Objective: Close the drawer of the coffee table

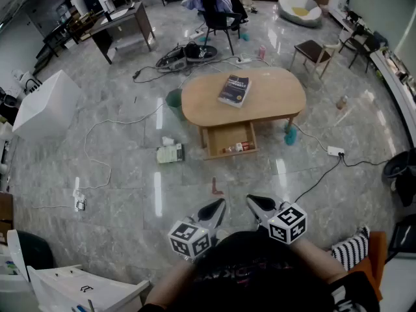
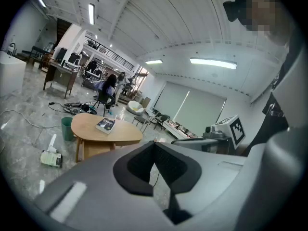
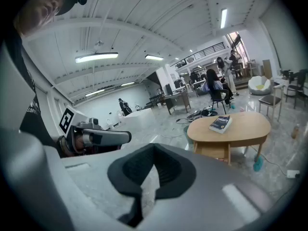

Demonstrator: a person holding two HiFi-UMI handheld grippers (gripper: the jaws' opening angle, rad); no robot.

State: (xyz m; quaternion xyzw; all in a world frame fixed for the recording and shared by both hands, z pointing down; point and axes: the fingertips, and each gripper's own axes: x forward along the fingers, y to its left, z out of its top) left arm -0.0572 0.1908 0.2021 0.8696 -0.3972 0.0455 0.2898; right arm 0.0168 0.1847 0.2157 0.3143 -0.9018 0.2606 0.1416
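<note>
A wide room with a glossy grey floor (image 1: 130, 194) holds the oval table (image 1: 273, 99), with a book (image 1: 234, 90) on top and its drawer (image 1: 231, 149) pulled out toward the person. To close it well, I judge, step nearer, set a tip on the middle of the drawer front and push straight in so it does not skew. The left tongs (image 1: 219, 205) and right tongs (image 1: 251, 201) are both closed tight on nothing, well apart from the table.

Quantities: one oval worktop (image 1: 276, 103), frame centre; one drawer (image 1: 224, 137) below it; one book (image 1: 234, 90); one green bin (image 1: 173, 99) at its left; two chairs, black chair (image 1: 218, 18) and brown chair (image 1: 313, 49), upper frame; two grippers, left gripper (image 1: 218, 207) and right gripper (image 1: 255, 203), lower centre.
</note>
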